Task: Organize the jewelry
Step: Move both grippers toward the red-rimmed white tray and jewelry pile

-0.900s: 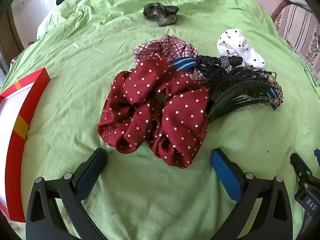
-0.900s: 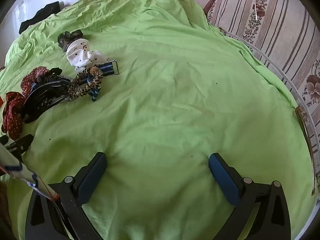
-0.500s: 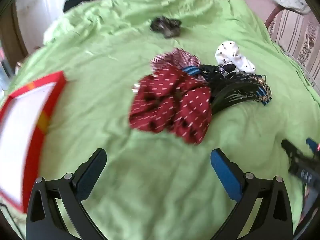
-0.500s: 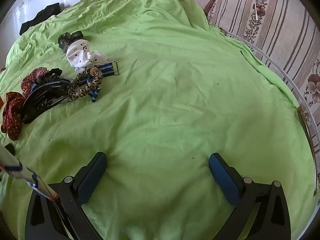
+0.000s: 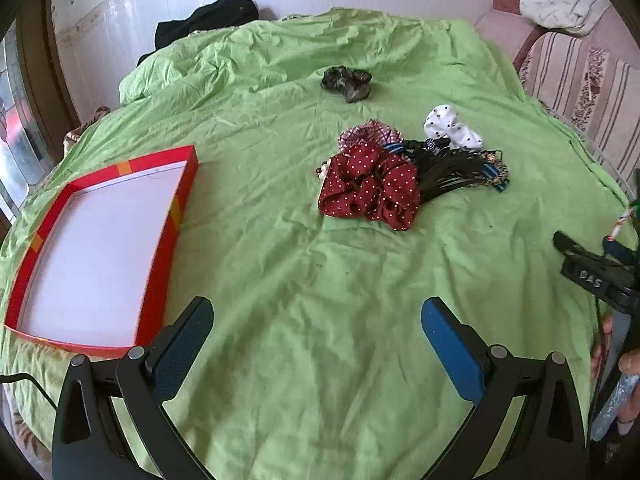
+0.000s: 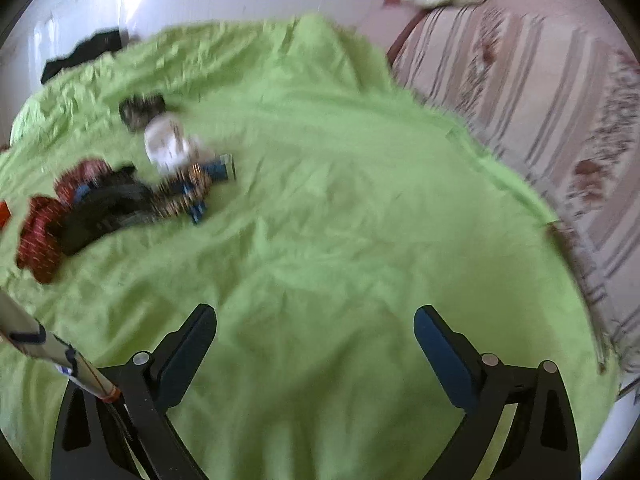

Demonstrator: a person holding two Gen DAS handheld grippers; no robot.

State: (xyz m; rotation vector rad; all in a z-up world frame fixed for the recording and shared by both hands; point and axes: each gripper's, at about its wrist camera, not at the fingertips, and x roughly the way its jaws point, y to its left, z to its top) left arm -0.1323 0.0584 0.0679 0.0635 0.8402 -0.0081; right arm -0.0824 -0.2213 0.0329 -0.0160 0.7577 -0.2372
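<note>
A pile of hair accessories lies on the green bedsheet (image 5: 280, 272): a dark red polka-dot scrunchie (image 5: 370, 192), a checked scrunchie (image 5: 368, 134), black hairbands (image 5: 448, 170), a white dotted scrunchie (image 5: 452, 130) and a leopard-print band (image 5: 494, 164). A dark scrunchie (image 5: 346, 82) lies apart, farther back. A shallow red box with a white inside (image 5: 100, 240) sits at the left. My left gripper (image 5: 316, 332) is open and empty, well short of the pile. My right gripper (image 6: 316, 340) is open and empty over bare sheet; the pile (image 6: 120, 200) is blurred at its far left.
A striped sofa (image 6: 540, 100) runs along the bed's right side. A black garment (image 5: 204, 20) lies at the head of the bed by the white wall. The right gripper's body (image 5: 596, 276) shows at the right edge of the left wrist view.
My left gripper has pulled back and up from the red scrunchie, bringing the red box into full view. My right gripper has also drawn back and is moving, blurring its view.
</note>
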